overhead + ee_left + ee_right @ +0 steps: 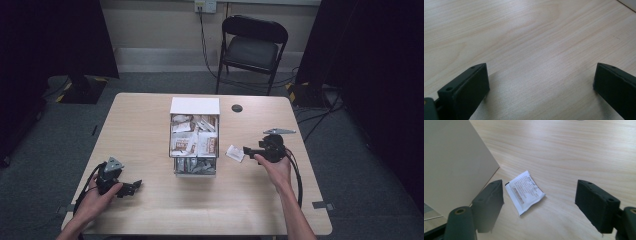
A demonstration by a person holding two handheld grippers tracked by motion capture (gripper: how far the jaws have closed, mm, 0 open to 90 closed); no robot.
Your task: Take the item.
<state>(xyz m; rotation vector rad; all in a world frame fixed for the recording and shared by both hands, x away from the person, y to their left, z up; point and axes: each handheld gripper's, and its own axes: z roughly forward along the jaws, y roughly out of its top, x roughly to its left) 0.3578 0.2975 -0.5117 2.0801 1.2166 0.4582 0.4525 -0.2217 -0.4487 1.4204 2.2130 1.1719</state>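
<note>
A small white sachet with fine print lies flat on the wooden table, just right of the open box; in the high view the sachet is a pale square. My right gripper hovers over it with its jaws wide apart and nothing pressed between them; the right gripper points left toward the box. The left gripper rests low at the table's near left, and in its own view my left gripper stands open over bare wood.
The white box holds several brown and white packets in rows, with a clear front section. Its pale side wall stands close to my right gripper's left jaw. A black folding chair stands beyond the table. A dark round disc sits near the far edge.
</note>
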